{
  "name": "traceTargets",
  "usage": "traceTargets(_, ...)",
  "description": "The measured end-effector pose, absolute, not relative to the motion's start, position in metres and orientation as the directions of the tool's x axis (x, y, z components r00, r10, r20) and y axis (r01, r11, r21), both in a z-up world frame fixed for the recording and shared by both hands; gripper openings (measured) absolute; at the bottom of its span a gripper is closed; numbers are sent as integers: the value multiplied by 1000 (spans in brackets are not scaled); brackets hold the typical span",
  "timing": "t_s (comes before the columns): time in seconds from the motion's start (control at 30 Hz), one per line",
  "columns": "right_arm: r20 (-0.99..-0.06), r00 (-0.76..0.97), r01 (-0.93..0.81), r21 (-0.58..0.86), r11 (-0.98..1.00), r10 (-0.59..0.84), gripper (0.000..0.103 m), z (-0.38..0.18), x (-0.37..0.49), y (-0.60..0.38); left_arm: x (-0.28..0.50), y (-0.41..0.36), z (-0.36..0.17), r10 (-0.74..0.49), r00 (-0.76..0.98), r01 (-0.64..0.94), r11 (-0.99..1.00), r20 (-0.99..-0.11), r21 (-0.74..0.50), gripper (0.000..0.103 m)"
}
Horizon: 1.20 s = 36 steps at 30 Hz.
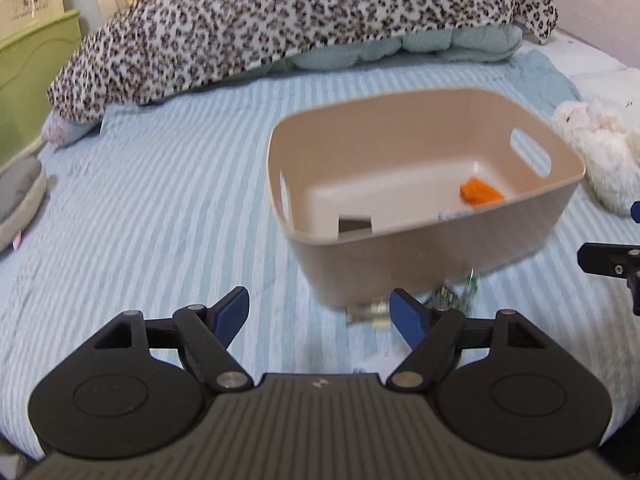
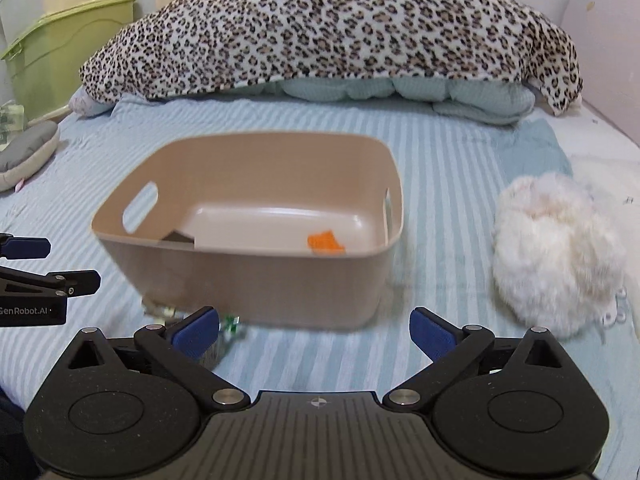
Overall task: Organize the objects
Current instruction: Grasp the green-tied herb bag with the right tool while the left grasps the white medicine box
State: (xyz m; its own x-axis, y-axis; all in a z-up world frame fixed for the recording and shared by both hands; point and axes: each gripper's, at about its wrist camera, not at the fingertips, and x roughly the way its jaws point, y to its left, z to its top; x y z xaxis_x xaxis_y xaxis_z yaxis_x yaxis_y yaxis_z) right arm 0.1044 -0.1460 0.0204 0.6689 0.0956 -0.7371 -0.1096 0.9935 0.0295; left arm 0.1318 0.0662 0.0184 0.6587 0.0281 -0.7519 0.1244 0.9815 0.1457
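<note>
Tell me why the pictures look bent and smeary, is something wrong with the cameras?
Left wrist view: fisheye bending curves the striped bedsheet; the beige bin and the small items at its base are motion-smeared, while the left tool stays crisp. Right wrist view: same curving; the bin and the white fluffy toy are soft, the right tool sharp. Lighting is even, without harsh glare.

I'm looking at a bed (image 2: pixel 440 184) with a light blue striped sheet. A beige bin (image 2: pixel 256 280) sits right on it around the middle. Just in front of the bin's near wall there's a small blurry green-and-white packet (image 2: pixel 230 326), can't tell what. A fluffy white plush (image 2: pixel 556 256) lies to the bin's right, near but apart. Along the far end, a leopard-print blanket (image 2: pixel 340 28) covers pale blue bedding (image 2: pixel 400 92). A grey cushion (image 2: pixel 24 152) rests at the left edge.
</note>
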Motion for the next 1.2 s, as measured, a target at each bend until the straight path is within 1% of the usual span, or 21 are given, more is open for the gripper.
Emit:
traceTargets(0.2, -781, 619, -128, 10, 992, 88, 103, -4, 98, -138, 123, 79, -12, 34, 595, 118, 985, -803, 129, 78)
traceTargets(0.4, -810, 575, -143, 33, 989, 111, 103, -28, 100, -125, 122, 92, -38, 36, 544, 106, 988, -838, 111, 78)
traceTargets(0.53, -816, 561, -149, 64, 987, 138, 103, -37, 104, -112, 129, 102, -49, 45, 527, 79, 992, -849, 101, 78)
traceTargets(0.67, -793, 578, -143, 134, 981, 193, 103, -41, 105, -99, 137, 114, -53, 49, 520, 38, 996, -853, 80, 78)
traceTargets(0.87, -800, 561, -135, 166, 977, 214, 103, -51, 127, -78, 148, 128, -55, 44, 492, -26, 999, -869, 36, 78)
traceTargets(0.93, -803, 559, -138, 156, 978, 207, 103, -55, 134, -71, 149, 128, -53, 39, 493, -25, 999, -869, 30, 78)
traceTargets(1.07, -826, 537, -147, 112, 983, 174, 103, -67, 145, -60, 148, 122, -51, 60, 503, -2, 998, -862, 68, 78)
traceTargets(1.2, -846, 523, -154, 21, 988, 99, 98, -77, 143, -61, 146, 118, -50, 54, 504, 15, 997, -862, 71, 78)
